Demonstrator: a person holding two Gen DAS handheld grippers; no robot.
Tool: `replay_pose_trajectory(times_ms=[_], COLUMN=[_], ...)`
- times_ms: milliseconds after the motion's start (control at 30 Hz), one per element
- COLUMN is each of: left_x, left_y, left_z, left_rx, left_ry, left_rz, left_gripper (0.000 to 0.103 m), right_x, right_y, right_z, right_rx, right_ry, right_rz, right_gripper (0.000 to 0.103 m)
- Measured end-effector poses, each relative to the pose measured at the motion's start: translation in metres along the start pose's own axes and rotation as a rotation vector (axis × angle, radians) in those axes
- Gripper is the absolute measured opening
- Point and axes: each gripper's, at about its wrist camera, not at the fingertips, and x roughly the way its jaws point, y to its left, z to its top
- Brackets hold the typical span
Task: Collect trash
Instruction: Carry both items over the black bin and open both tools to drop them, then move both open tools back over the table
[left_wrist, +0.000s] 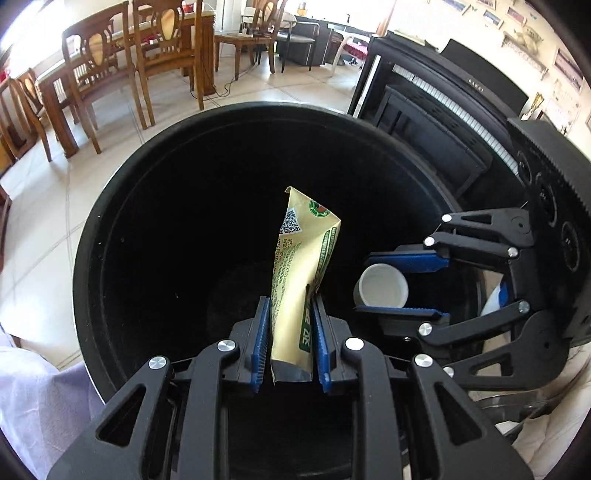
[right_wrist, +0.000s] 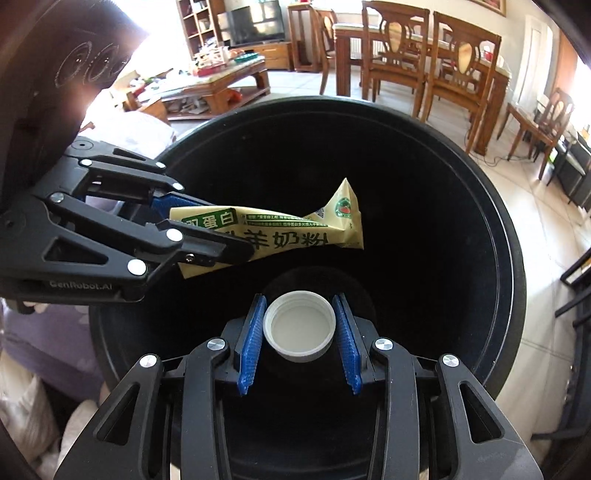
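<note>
Both loads hang right over the black bin (left_wrist: 110, 229): left gripper (left_wrist: 290, 332) jaws clamped on the yellow sachet (left_wrist: 299, 273), right gripper (right_wrist: 300, 328) pinching the white cap (right_wrist: 299, 326). Just spread the jaws fully; no swinging, so nothing clips the near rim.

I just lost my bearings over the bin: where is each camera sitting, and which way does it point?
Left wrist: on the left gripper, looking down into the black bin; its fingers clamp the yellow sachet, right gripper at right.
Right wrist: on the right gripper, looking into the same bin; its fingers clamp the white cap, left gripper at left.
Shared: bin, sachet, cap, dining chairs.
</note>
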Motion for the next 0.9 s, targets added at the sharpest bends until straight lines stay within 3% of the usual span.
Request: replay_pose_trajectory(times_ms=[400, 633, 900], left_x=[0.004, 0.003, -0.012], left_y=[0.001, 0.000, -0.001], left_z=[-0.008, -0.007, -0.015], left_rx=[0.003, 0.008, 0.006], left_ry=[0.024, 0.021, -0.024], left_rz=[0.028, 0.036, 0.064], left_gripper=[0.026, 0.026, 0.052], right_x=[0.006, 0.003, -0.004], right_y=[0.015, 0.016, 0.019], right_z=[0.017, 0.016, 0.018], right_rx=[-0.002, -0.004, -0.002], right_ry=[0.003, -0.012, -0.010], right_rz=[0.000, 0.001, -0.018], right_gripper=[0.038, 0.052, 0.052])
